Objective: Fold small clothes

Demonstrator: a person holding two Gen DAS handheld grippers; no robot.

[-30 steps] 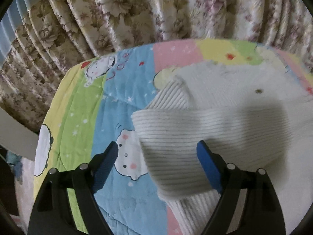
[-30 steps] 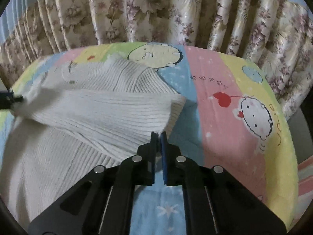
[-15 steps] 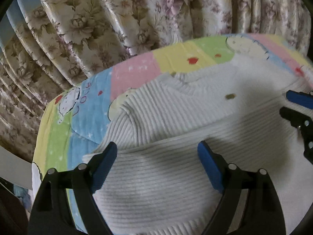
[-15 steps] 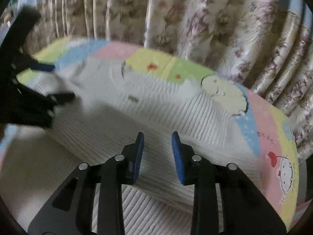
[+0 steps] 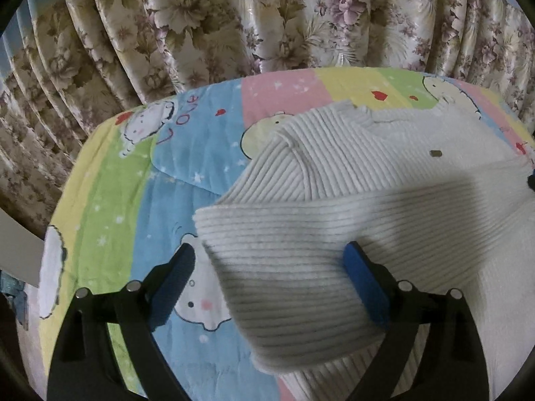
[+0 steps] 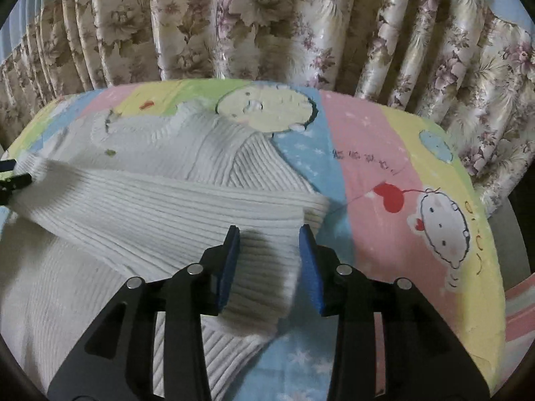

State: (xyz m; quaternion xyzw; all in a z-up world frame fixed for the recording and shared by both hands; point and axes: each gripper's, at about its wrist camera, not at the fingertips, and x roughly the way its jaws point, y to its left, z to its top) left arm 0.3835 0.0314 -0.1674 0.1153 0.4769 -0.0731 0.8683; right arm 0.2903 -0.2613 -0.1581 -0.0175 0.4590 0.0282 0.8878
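Both grippers' spread fingers [image 6: 230, 260] astride white sweater [image 6: 150, 207].

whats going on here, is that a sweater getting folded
Yes. A person with a handheld gripper in each hand is folding a white ribbed sweater on a colourful cartoon-print blanket, in front of floral curtains. The bottom part is folded up across the body. Both the left gripper and the right gripper are open over the folded edge's two ends, gripping nothing.
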